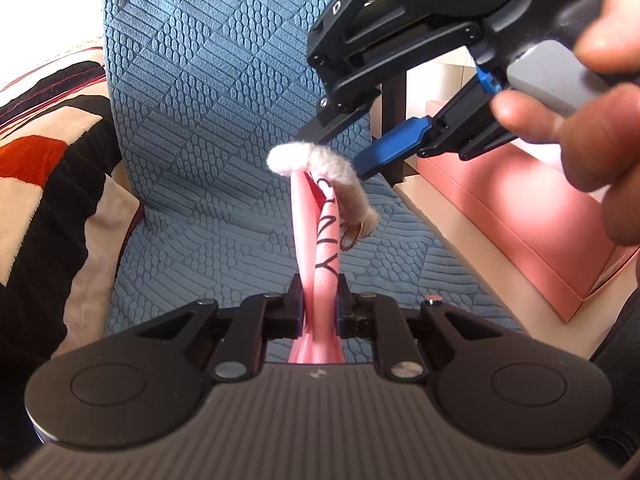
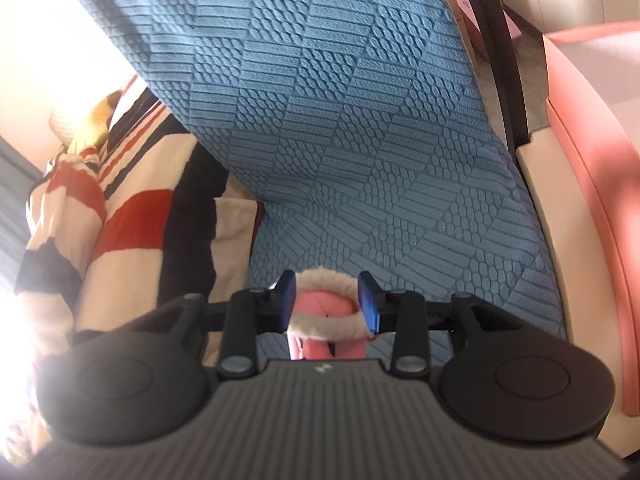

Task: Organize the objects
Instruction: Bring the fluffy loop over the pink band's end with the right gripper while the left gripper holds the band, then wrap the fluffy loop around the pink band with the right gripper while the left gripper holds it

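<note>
A pink strap (image 1: pixel 320 240) with black letters stands up from my left gripper (image 1: pixel 319 292), which is shut on its lower part. A white-grey fluffy band (image 1: pixel 288 158) caps the strap's top, and a small metal ring (image 1: pixel 356 236) hangs from the band's right end. My right gripper (image 1: pixel 334 152) comes in from the upper right, its black and blue fingers either side of the fluffy band. In the right wrist view the fluffy band (image 2: pixel 320 330) and the pink strap (image 2: pixel 320 304) sit between the parted blue pads of the right gripper (image 2: pixel 328 296), which is open.
Behind everything is a chair in a blue textured cover (image 1: pixel 220 120). A red, black and cream striped blanket (image 1: pixel 48 168) lies to its left. A pink box (image 1: pixel 520 208) stands at the right on a pale surface. A person's hand (image 1: pixel 592 140) holds the right gripper.
</note>
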